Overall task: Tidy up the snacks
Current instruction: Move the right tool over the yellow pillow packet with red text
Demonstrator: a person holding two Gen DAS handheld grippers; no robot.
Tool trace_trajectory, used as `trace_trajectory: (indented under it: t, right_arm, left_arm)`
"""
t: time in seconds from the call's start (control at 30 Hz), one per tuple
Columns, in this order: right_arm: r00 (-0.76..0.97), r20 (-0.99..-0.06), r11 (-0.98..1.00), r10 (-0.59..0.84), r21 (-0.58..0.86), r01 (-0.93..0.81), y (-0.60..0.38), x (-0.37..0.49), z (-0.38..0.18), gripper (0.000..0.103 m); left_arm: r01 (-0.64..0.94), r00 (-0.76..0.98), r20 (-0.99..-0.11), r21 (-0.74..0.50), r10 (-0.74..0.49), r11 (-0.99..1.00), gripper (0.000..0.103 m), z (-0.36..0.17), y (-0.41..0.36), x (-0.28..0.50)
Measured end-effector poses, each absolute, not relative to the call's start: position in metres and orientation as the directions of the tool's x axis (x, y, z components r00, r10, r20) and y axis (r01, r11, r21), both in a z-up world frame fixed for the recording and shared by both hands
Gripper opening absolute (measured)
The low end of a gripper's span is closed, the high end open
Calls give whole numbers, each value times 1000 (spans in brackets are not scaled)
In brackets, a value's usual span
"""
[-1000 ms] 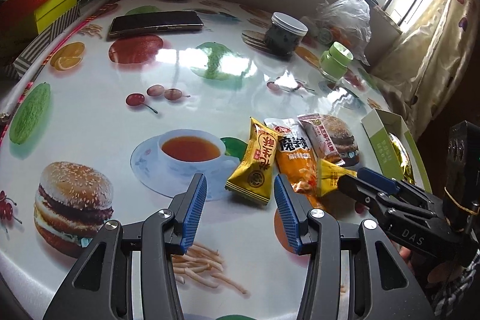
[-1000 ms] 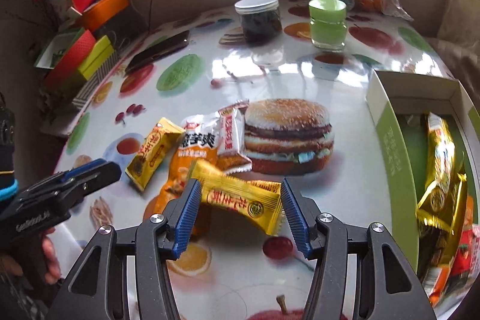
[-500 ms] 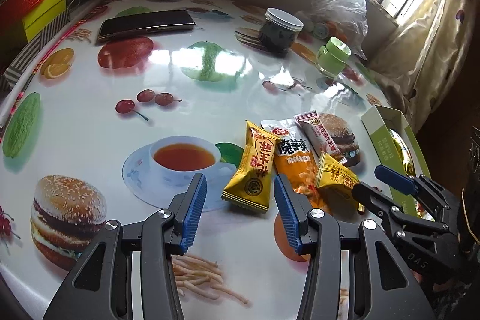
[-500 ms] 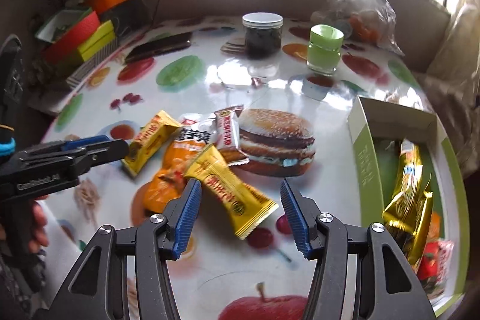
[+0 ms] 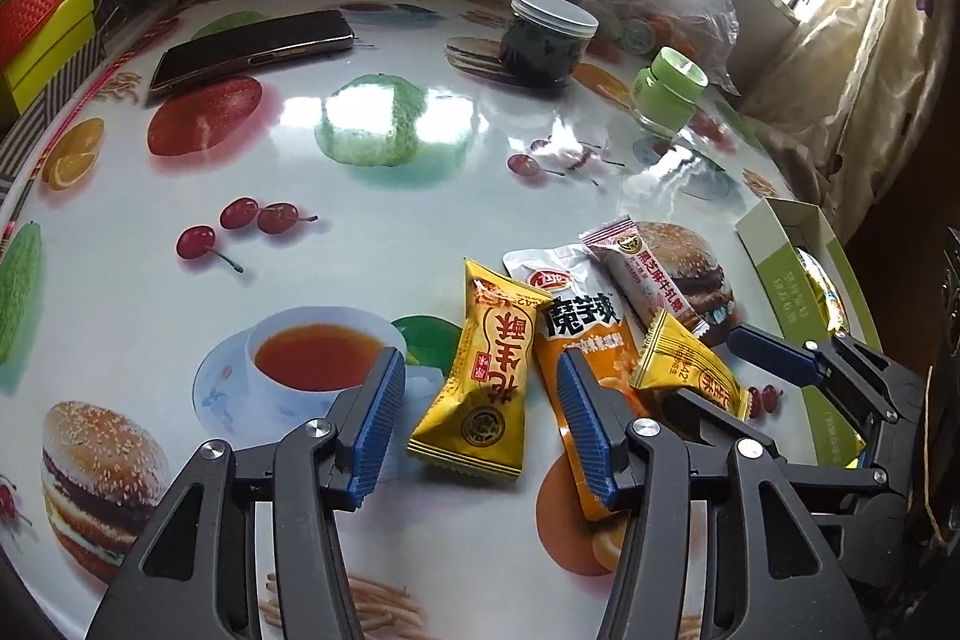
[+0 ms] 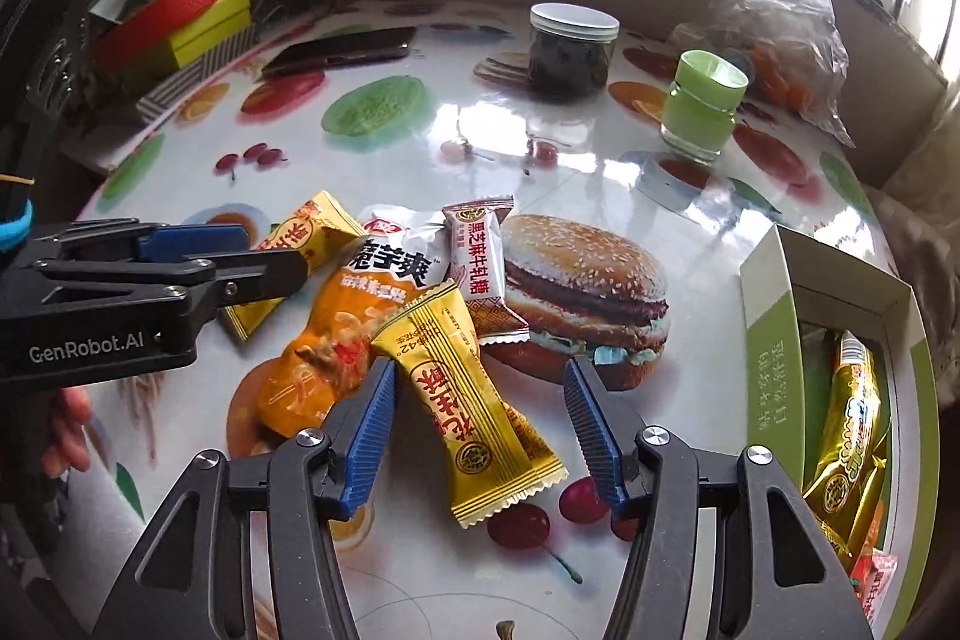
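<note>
Several snack packets lie together on the fruit-print table. My left gripper (image 5: 480,424) hovers over a yellow packet (image 5: 486,370), which lies between its blue pads untouched while the jaws are opening. Beside it lie an orange packet (image 5: 582,334) and a brown-and-white packet (image 5: 642,274). My right gripper (image 6: 480,430) straddles a second yellow packet (image 6: 474,400); its jaws are wide and opening, clear of the wrapper. The left gripper (image 6: 198,250) shows at the left of the right wrist view. A green box (image 6: 774,340) at the right holds gold packets (image 6: 852,436).
At the back stand a dark jar with a white lid (image 6: 573,52), a green-lidded jar (image 6: 702,106) and a plastic bag (image 6: 786,34). A phone (image 5: 252,46) lies at the far left. Coloured boxes (image 6: 180,22) are stacked beyond the table's left edge.
My left gripper has come closer to the first yellow packet and its jaws have widened. The right gripper has rolled, so the second yellow packet now lies lengthwise between its fingers.
</note>
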State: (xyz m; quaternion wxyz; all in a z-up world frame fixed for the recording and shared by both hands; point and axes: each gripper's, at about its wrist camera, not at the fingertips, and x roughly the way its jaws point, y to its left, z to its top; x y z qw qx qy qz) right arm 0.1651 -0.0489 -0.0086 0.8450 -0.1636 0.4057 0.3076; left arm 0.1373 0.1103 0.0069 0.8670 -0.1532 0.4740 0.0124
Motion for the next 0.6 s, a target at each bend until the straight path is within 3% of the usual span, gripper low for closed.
trace_trajectory:
  t: [0.5, 0.6]
  right_arm:
    - [491, -786, 795, 376, 1, -606, -51, 169, -15, 57]
    - [498, -782, 803, 375, 6, -596, -53, 168, -15, 53]
  left_arm:
    - [-150, 557, -828, -175, -64, 973, 54, 5, 103, 139]
    - [-149, 556, -830, -159, -50, 976, 54, 5, 101, 138]
